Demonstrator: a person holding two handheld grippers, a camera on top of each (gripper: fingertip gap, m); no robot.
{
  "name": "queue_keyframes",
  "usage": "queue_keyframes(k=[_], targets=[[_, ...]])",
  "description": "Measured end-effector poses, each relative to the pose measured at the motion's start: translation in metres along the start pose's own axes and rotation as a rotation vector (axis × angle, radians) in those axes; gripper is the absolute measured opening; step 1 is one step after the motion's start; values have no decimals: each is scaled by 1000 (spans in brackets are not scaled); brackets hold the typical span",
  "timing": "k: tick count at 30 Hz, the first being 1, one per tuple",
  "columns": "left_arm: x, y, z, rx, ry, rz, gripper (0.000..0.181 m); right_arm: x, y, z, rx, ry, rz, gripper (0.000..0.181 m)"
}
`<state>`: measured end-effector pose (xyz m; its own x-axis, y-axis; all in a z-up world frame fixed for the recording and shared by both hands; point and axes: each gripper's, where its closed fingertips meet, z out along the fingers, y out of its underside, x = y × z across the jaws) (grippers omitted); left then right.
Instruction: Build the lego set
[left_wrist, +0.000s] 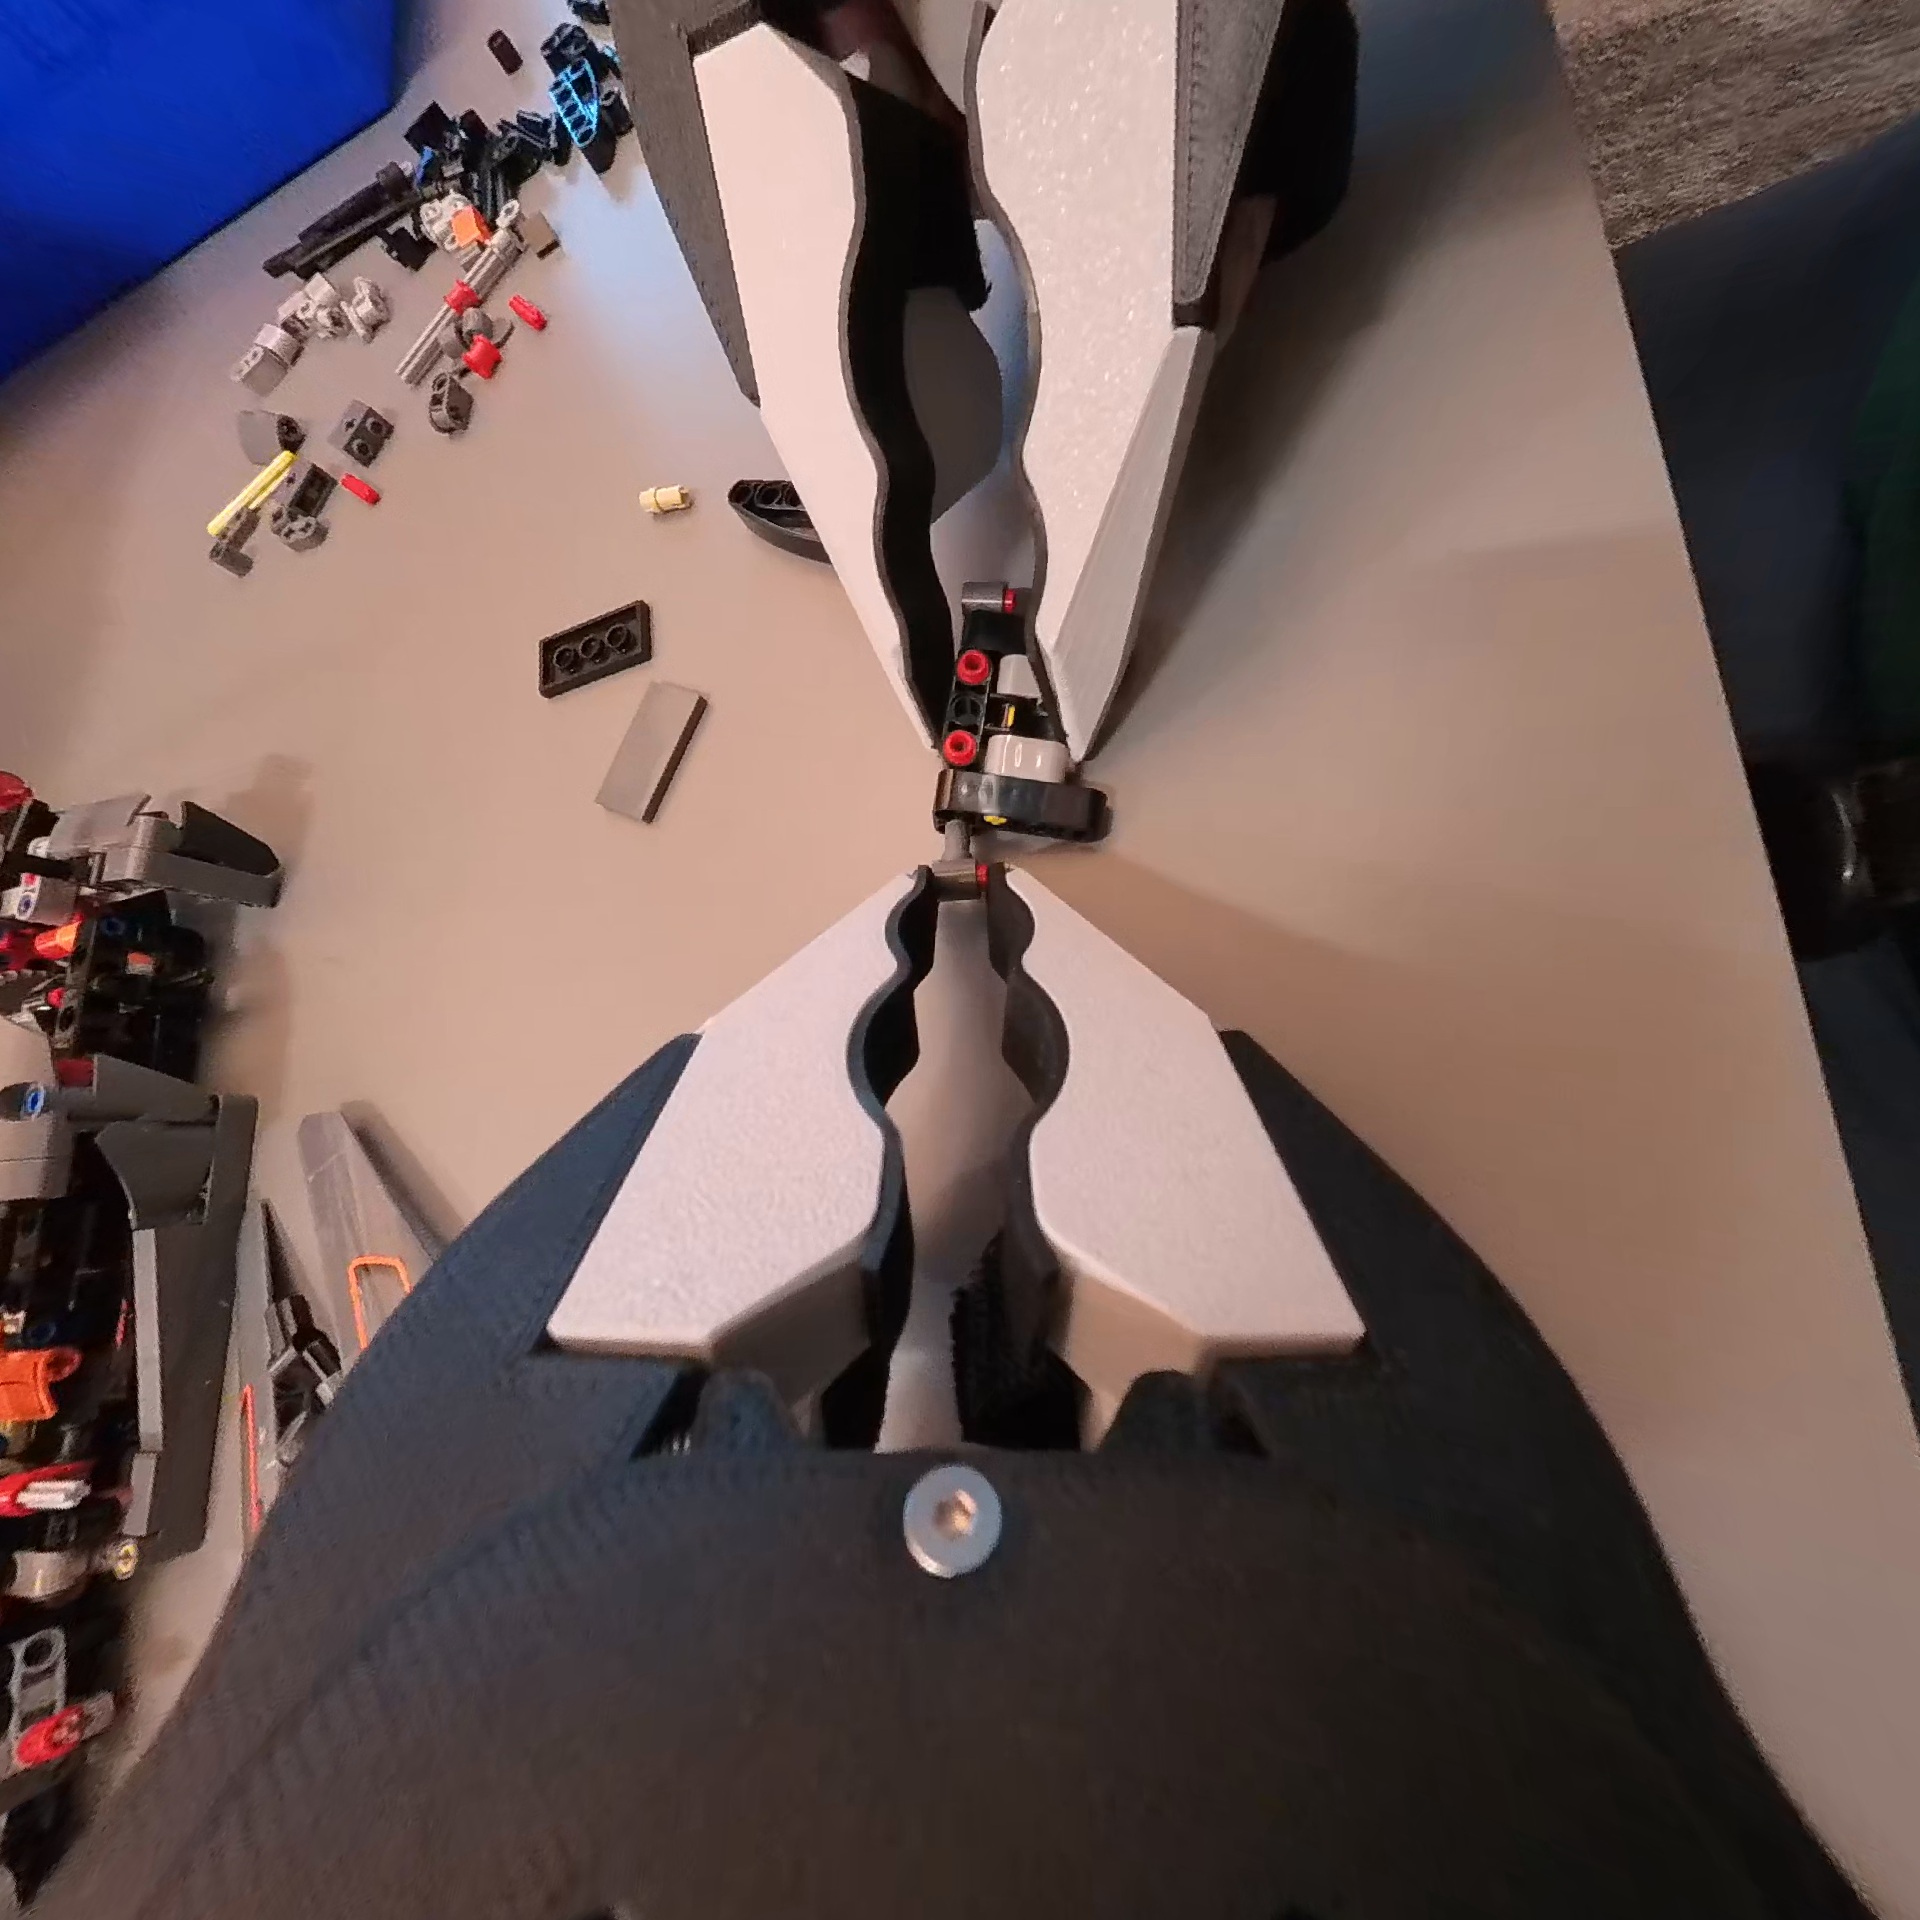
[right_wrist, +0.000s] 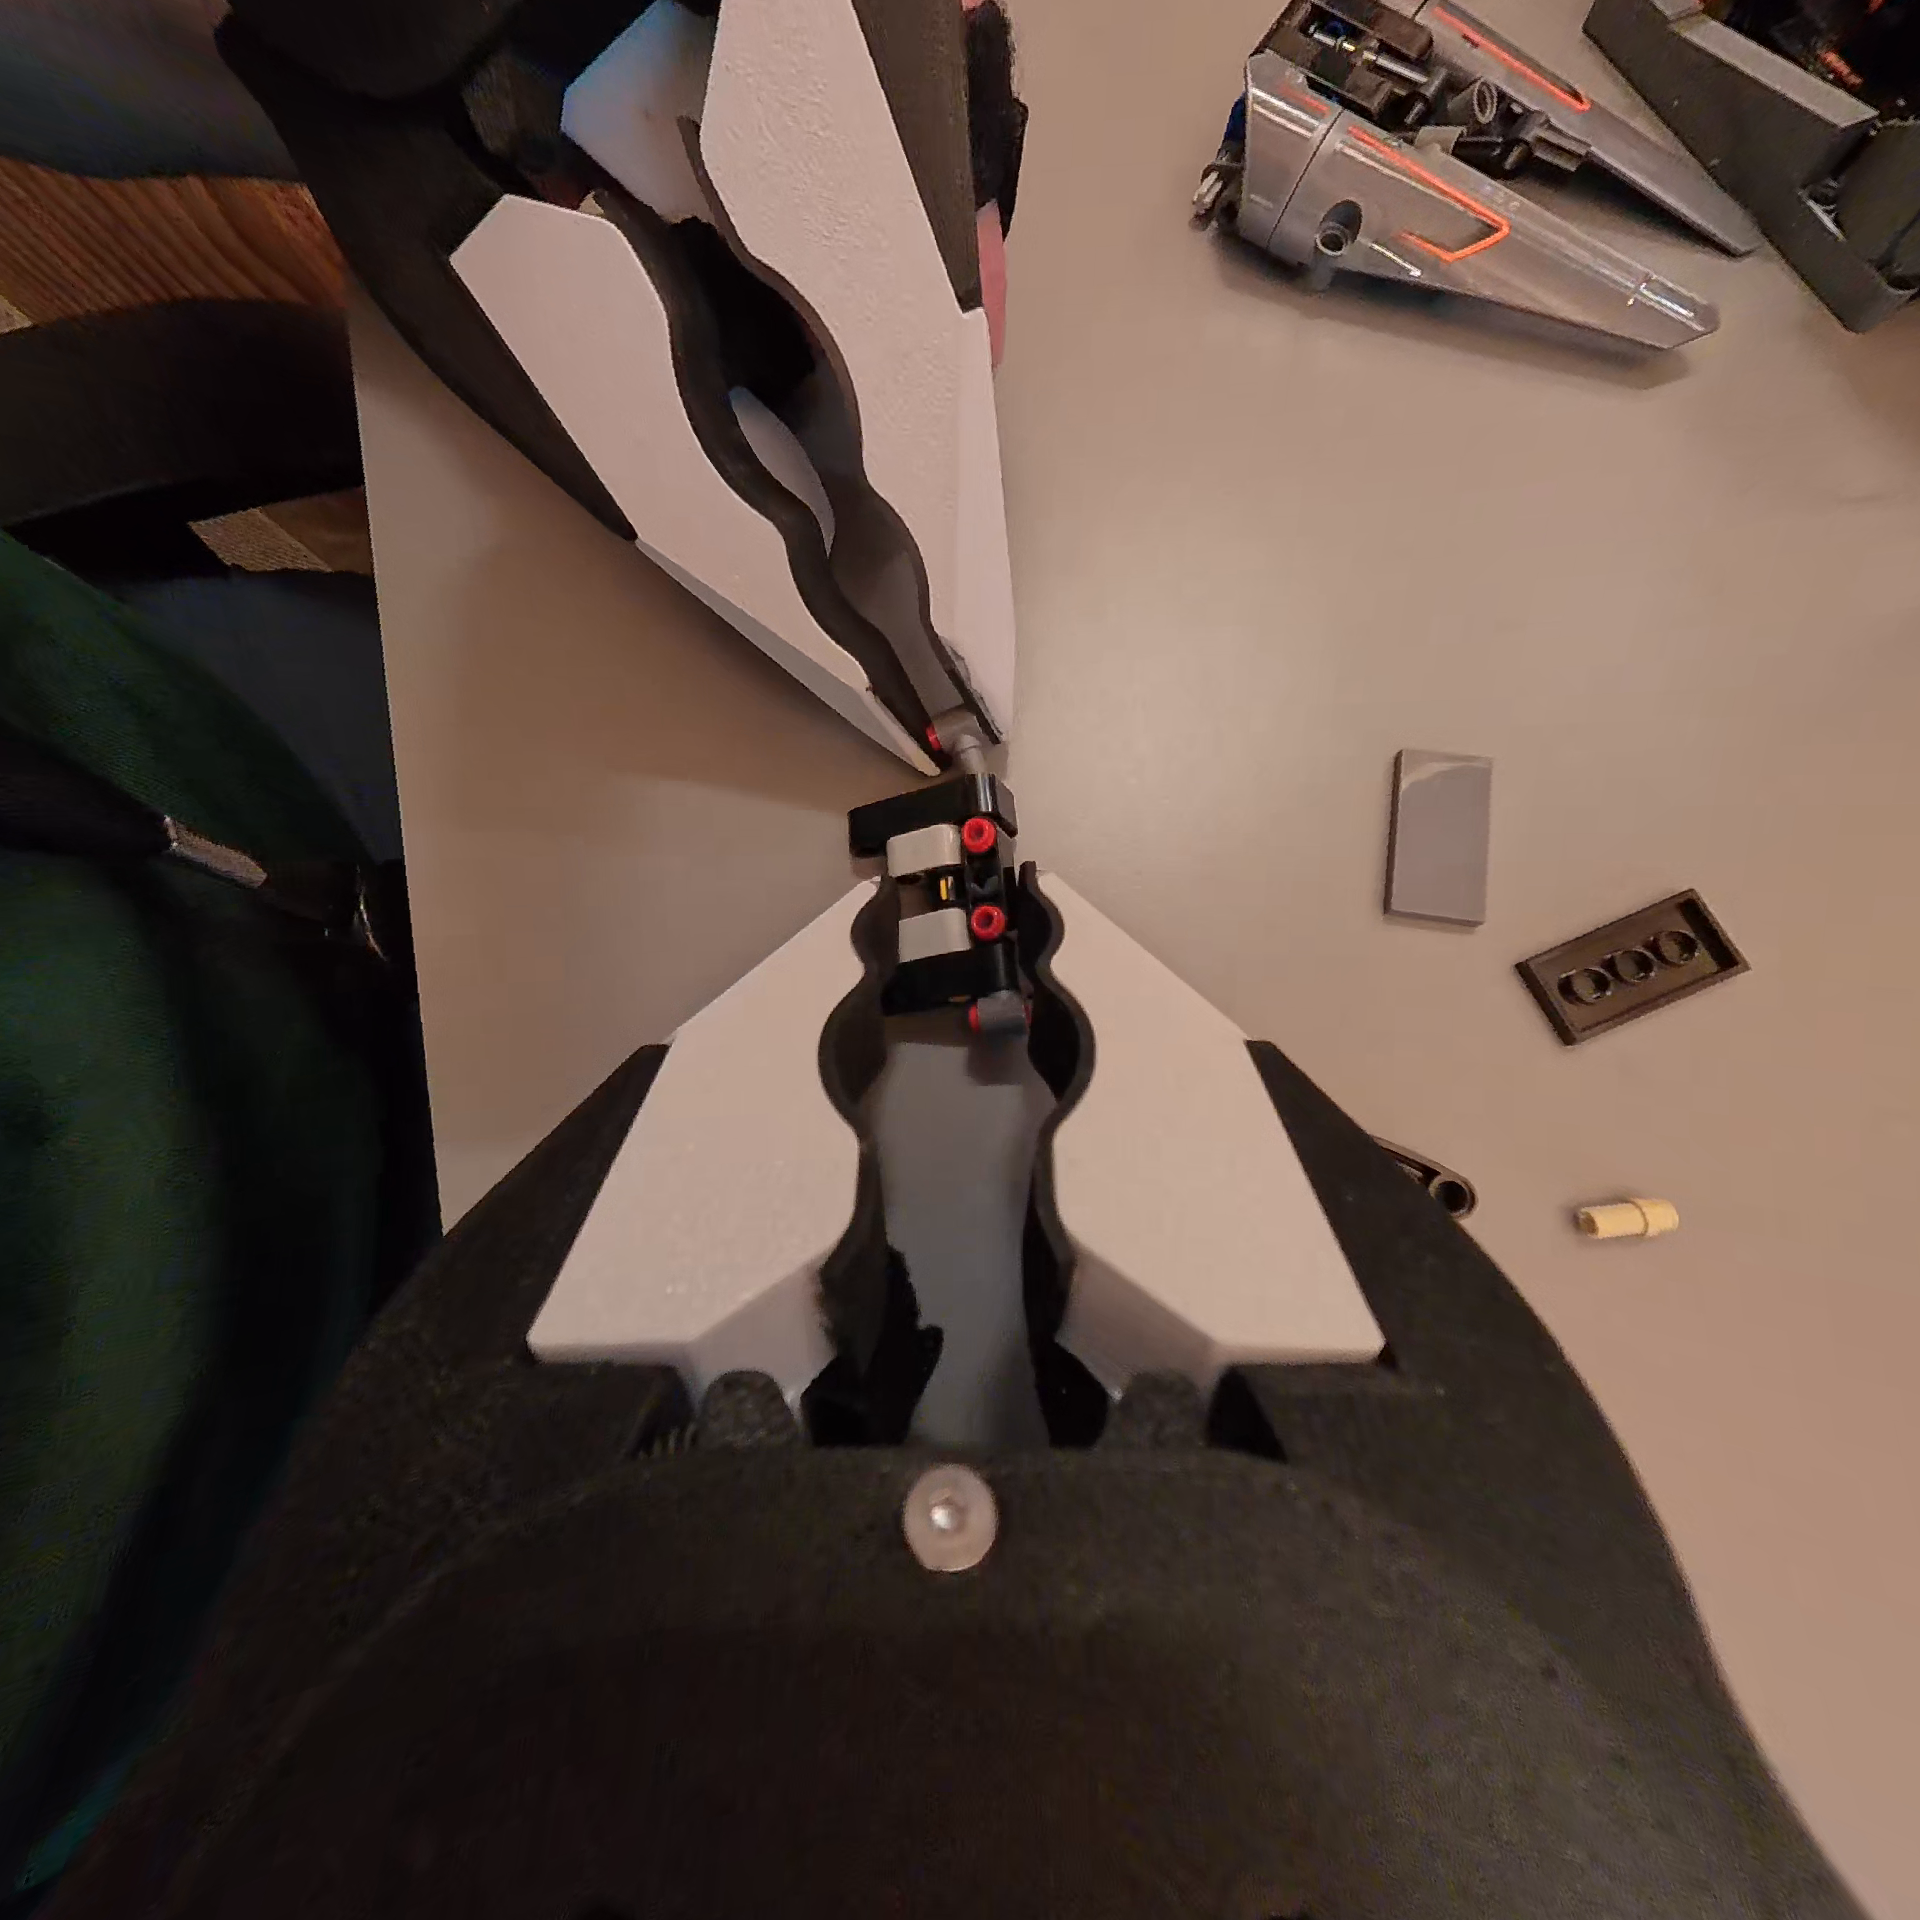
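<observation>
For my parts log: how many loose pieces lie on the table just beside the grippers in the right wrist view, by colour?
Grey flat tile: 1
Black plate with round holes: 1
Cream small connector: 1
Black curved beam, partly hidden by the hand-held gripper: 1
Total: 4

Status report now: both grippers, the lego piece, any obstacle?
Left gripper shut on grey connector. Right gripper shut on small assembly. Nothing between them.
</observation>
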<state>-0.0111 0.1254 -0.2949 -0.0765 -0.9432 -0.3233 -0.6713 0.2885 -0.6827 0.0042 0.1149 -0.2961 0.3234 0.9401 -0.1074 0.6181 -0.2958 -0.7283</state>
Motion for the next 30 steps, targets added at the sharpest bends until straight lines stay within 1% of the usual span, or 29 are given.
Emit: queue_keyframes(k=[12,30], targets=[[-1,-3,-1,28,-7,29,8,0,0,0,8,-34,-3,20],[-2,-2,1,34,40,73,8,0,1,-1,3,-73,-17,20]])
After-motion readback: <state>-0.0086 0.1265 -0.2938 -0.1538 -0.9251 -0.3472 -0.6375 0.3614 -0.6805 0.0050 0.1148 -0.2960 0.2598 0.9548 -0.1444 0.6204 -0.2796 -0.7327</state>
